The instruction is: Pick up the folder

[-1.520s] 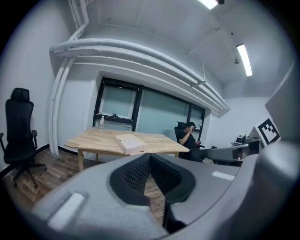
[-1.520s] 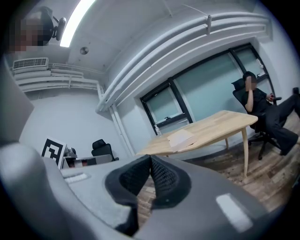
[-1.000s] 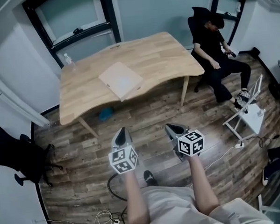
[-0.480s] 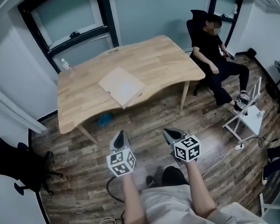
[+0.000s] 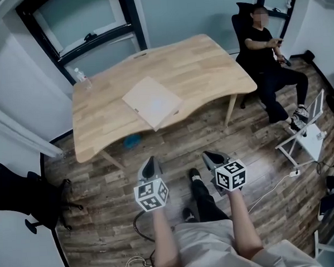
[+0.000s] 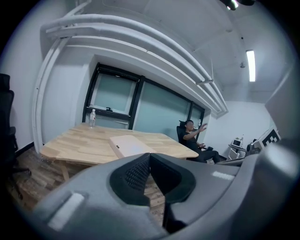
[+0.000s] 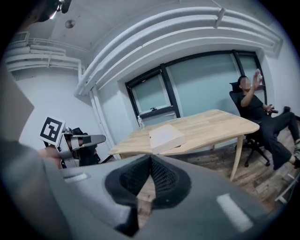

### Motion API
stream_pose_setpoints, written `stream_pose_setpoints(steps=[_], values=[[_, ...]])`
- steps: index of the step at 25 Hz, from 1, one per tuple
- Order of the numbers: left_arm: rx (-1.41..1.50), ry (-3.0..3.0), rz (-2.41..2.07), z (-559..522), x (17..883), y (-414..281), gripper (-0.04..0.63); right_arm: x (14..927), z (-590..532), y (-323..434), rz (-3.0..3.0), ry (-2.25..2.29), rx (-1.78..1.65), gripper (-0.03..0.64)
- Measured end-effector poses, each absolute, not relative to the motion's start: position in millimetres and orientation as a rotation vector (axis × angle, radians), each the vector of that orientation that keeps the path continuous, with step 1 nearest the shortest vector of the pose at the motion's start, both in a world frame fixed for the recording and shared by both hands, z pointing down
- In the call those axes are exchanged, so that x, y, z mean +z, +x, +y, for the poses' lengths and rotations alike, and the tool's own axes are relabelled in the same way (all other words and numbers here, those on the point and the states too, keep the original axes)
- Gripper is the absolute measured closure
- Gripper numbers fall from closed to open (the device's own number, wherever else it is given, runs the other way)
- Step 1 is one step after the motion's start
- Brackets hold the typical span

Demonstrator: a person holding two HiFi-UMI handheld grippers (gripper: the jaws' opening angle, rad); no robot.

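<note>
The folder (image 5: 152,102) is a flat, pale beige rectangle lying near the front edge of the wooden table (image 5: 202,64). One corner of it hangs a little over that edge. It also shows in the left gripper view as the folder (image 6: 129,145) and in the right gripper view as the folder (image 7: 165,137). Both grippers hover over the floor, well short of the table. My left gripper (image 5: 150,161) is shut and empty, its pads meeting (image 6: 150,157). My right gripper (image 5: 210,155) is likewise shut on nothing (image 7: 150,160).
A water bottle (image 5: 82,76) stands at the table's far left corner. A person (image 5: 268,44) sits in a chair beyond the table's right end. A blue object (image 5: 133,140) lies under the table. A white stand (image 5: 309,134) is at right and a black chair (image 5: 19,193) at left.
Both grippers have advanced toward the table and dropped slightly, still shut. My foot has stepped forward between them. The seated person has raised an arm.
</note>
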State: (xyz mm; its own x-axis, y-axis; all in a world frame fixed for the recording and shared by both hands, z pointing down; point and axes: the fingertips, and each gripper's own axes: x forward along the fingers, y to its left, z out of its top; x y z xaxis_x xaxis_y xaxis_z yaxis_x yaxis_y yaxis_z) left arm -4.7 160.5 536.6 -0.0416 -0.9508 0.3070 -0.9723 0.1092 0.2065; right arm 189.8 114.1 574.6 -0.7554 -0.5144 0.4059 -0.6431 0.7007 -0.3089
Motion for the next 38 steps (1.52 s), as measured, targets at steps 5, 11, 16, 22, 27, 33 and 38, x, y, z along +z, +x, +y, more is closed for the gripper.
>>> stream_pose_setpoints(steps=[5, 11, 16, 22, 27, 33, 38], values=[[0.099, 1.857, -2.059, 110, 530, -33, 0.588, 561, 51, 159, -2.663, 0.894, 0.635, 0.615], [0.144, 1.867, -2.087, 38, 514, -61, 0.588, 546, -26, 122, -2.708, 0.875, 0.654, 0.615], [0.170, 1.842, -2.107, -8, 512, -79, 0.588, 537, -81, 101, -2.725, 0.840, 0.638, 0.615], [0.184, 1.807, -2.147, -53, 511, -100, 0.588, 534, -141, 85, -2.752, 0.818, 0.623, 0.615], [0.194, 1.777, -2.167, -80, 514, -110, 0.588, 530, -180, 76, -2.764, 0.785, 0.602, 0.615], [0.204, 1.752, -2.195, -104, 514, -120, 0.588, 536, -208, 68, -2.769, 0.725, 0.572, 0.615], [0.185, 1.696, -2.234, -116, 520, -124, 0.588, 537, -234, 74, -2.783, 0.734, 0.547, 0.615]])
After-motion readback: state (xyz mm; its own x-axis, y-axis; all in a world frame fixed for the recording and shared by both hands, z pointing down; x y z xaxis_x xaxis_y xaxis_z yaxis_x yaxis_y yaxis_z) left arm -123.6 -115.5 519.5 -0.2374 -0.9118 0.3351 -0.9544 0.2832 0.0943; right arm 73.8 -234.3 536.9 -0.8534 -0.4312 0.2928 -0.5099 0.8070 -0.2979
